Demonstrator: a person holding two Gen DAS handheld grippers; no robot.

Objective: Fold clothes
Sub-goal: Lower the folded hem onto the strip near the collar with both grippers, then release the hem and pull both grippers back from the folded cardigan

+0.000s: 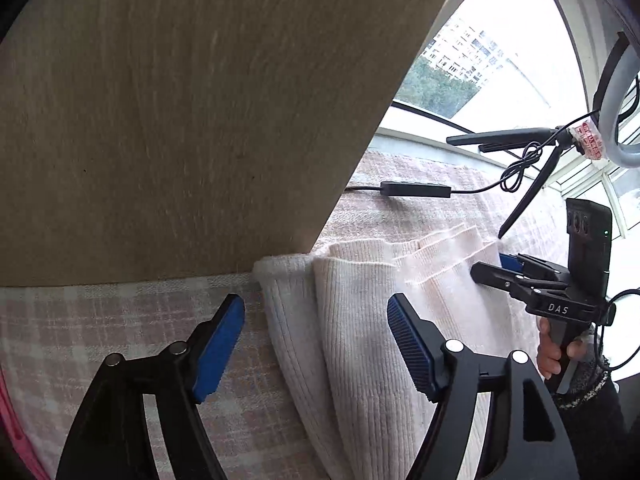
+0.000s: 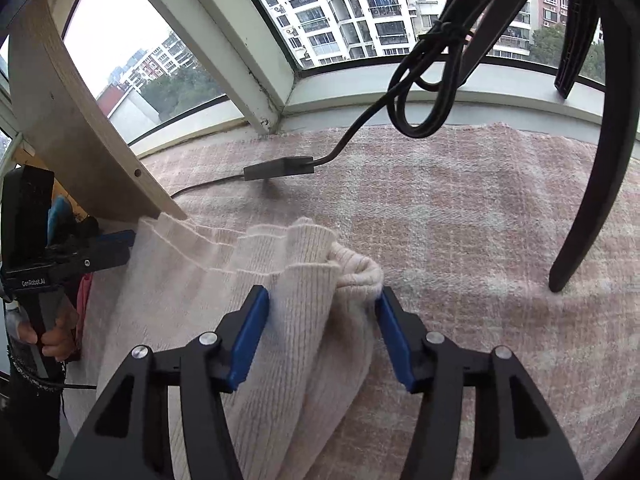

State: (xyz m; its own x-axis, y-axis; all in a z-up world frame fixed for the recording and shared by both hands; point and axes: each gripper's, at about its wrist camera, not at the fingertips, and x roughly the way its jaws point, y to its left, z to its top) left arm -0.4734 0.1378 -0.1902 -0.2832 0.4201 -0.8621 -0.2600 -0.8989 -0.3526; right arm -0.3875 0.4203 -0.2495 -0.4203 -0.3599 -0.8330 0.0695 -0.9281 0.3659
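Sweater (image 2: 224, 300), soft and pale pink, lies folded on the checked blanket (image 2: 460, 240), its far edge by the wooden board (image 1: 160, 120). The left gripper (image 1: 316, 344) is spread wide over the sweater's left edge and holds nothing. The right gripper (image 2: 324, 332) has the sweater's right edge between its blue pads (image 2: 248, 336), but I cannot tell if they squeeze it.

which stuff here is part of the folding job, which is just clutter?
Job:
- cream ribbed knit sweater, lying on the pink checked cloth
- left gripper, open, beside the sweater's edge
- right gripper, jaws straddling a sweater fold

Lying about:
- black cable with inline box
- black tripod leg
- white ring light
- wooden board
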